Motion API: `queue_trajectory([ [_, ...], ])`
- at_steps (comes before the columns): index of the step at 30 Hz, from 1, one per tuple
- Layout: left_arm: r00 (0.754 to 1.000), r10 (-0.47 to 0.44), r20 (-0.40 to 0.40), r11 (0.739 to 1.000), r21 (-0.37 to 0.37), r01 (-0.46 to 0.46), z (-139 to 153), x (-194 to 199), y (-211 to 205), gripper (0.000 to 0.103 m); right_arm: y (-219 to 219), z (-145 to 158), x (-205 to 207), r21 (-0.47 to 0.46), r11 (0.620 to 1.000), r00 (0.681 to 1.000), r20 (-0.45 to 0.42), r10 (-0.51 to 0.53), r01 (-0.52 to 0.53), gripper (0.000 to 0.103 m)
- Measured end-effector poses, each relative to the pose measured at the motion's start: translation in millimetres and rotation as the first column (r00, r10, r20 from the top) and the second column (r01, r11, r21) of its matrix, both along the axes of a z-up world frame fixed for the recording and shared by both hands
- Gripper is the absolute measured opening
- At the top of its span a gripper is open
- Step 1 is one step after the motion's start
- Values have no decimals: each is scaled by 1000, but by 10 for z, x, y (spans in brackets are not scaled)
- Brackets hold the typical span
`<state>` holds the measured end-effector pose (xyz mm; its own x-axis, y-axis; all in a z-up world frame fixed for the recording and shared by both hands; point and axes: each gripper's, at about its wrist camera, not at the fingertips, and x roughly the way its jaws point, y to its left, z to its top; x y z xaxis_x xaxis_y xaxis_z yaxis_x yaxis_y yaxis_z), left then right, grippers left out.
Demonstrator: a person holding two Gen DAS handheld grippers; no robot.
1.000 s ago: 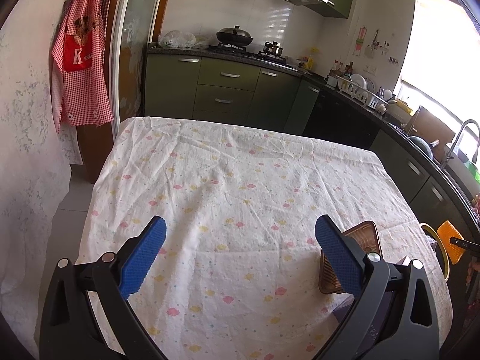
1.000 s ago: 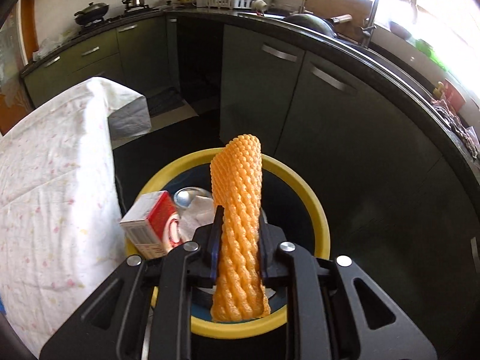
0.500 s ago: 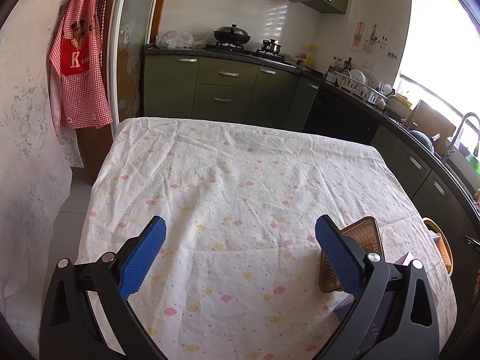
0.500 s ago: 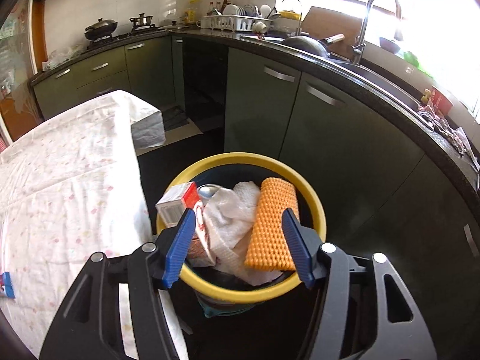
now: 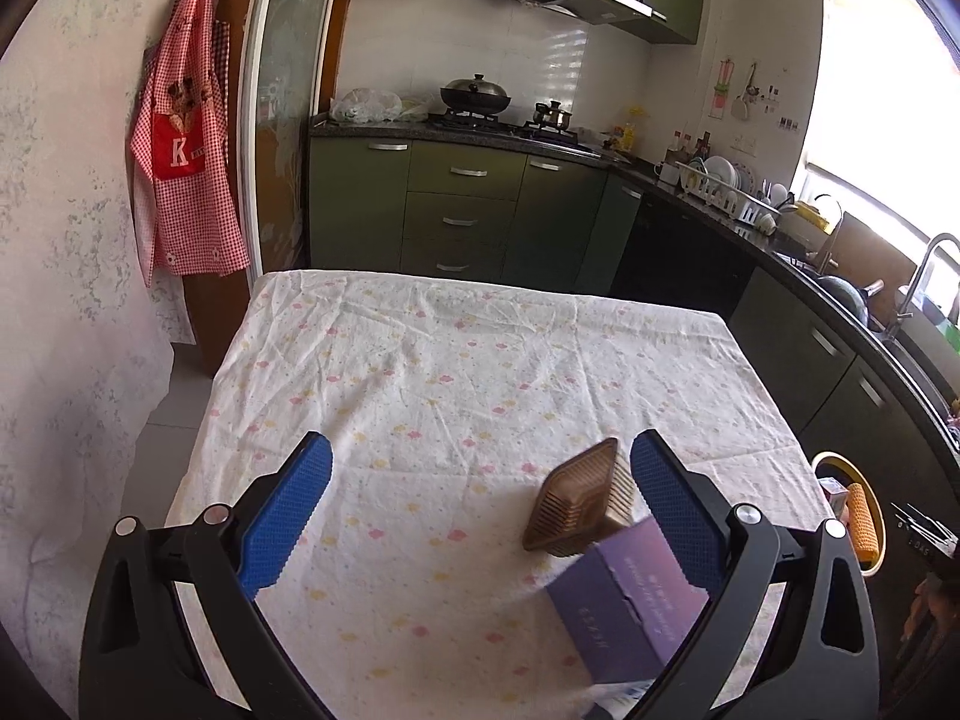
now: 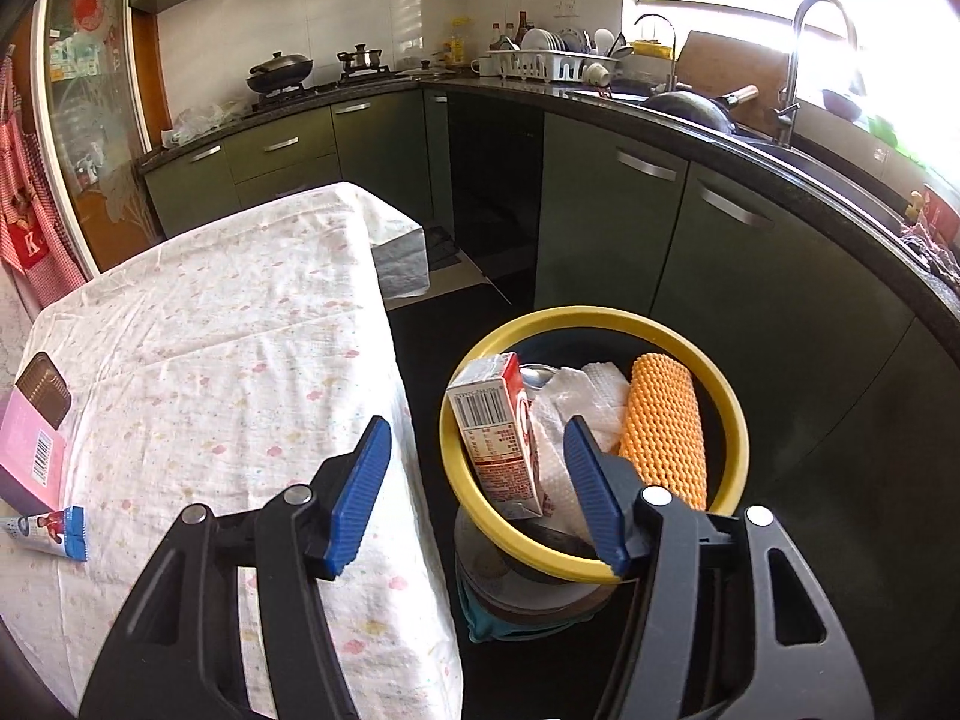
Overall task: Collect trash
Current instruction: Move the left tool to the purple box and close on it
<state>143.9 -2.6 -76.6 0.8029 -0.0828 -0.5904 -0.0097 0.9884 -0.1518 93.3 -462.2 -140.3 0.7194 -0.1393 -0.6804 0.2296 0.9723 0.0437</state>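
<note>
1. My left gripper (image 5: 480,504) stands wide open, with nothing pressed between its blue pads (image 5: 288,513). It hangs over the table (image 5: 420,360), which is covered in a white cloth dotted with small pink and yellow shapes.

2. Just inside my left gripper's right-hand pad lies a brown ribbed plastic tray (image 5: 579,501), tilted on the cloth. It touches neither pad.

3. Nearer to me than the tray, and partly hidden behind that same right-hand finger, sits a purple box (image 5: 630,606). One corner of it reaches the tray; whether they touch I cannot tell.

4. My right gripper (image 6: 477,489) is also open and holds nothing. Its left pad (image 6: 360,492) is over the edge of the cloth and its right pad is over the bin.

5. The yellow-rimmed trash bin (image 6: 735,420) stands on the dark floor just beside the table, ahead of my right gripper and toward its right-hand pad.

6. Inside the bin lie an orange foam net sleeve (image 6: 666,426) against the right wall, crumpled white wrapping (image 6: 576,408) in the middle, and a red and white carton (image 6: 495,426) leaning upright at the left.

7. Well off to the left of my right gripper, near the table's close edge, a small blue-ended tube (image 6: 51,531) lies flat beside the purple box.
</note>
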Motion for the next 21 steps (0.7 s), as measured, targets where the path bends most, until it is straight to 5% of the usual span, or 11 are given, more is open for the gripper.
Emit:
queue_trajectory([
  [11,992,126,-29,988,89,-123,-133,-558,-1093,98,-162,-63,-164,138,988,993,103,53,-67,59],
  [19,973,208,-104,975,101,-197,-498,-508,-1297,98,-248,-193,-231,206,969,986,117,114,-137,59],
  [21,966,229,-121,971,98,-218,-572,-473,-1277,91,-236,-197,-249,209,966,984,124,127,-151,59],
])
